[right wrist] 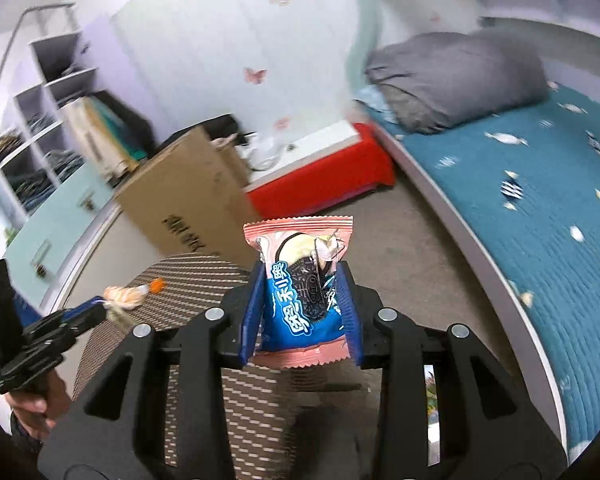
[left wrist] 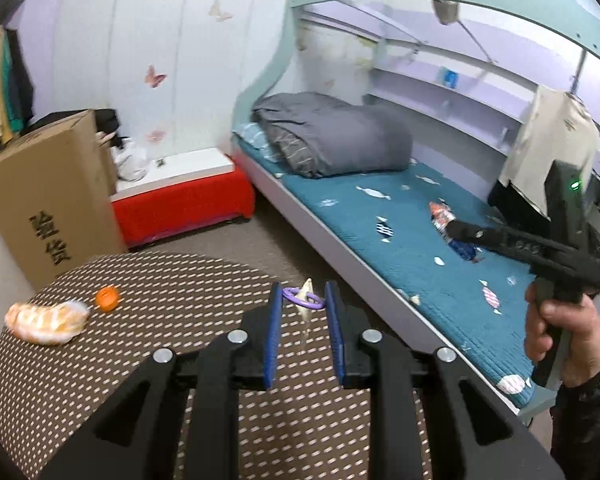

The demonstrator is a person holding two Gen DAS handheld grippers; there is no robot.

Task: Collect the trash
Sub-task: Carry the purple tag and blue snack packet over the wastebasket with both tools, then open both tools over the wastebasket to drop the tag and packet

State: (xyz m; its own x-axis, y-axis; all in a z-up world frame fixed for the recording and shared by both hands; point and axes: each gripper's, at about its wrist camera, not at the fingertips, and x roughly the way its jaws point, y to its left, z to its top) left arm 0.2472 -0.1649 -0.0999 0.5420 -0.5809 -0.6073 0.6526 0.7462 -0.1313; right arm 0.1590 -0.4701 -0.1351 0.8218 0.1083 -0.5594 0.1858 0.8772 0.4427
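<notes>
My left gripper [left wrist: 303, 292] is over the round brown dotted table [left wrist: 160, 280], shut on a small purple ring with a cream scrap of wrapper [left wrist: 306, 304] hanging from it. My right gripper [right wrist: 302, 268] is shut on a pink and blue cookie packet [right wrist: 296, 240], which stands upright between the blue pads. In the left wrist view that right gripper [left wrist: 450, 226] is over the bed with the packet [left wrist: 440, 212] at its tip, a hand on its grip. On the table lie an orange fruit [left wrist: 107, 299] and a clear bag with orange pieces [left wrist: 46, 322].
A tall cardboard box [left wrist: 56, 196] stands left of the table. A red bench with a white top [left wrist: 184, 196] lies against the wall. The bunk bed has a teal sheet [left wrist: 380, 220] and a rolled grey quilt [left wrist: 332, 136]. Shelves [right wrist: 40, 128] line the left wall.
</notes>
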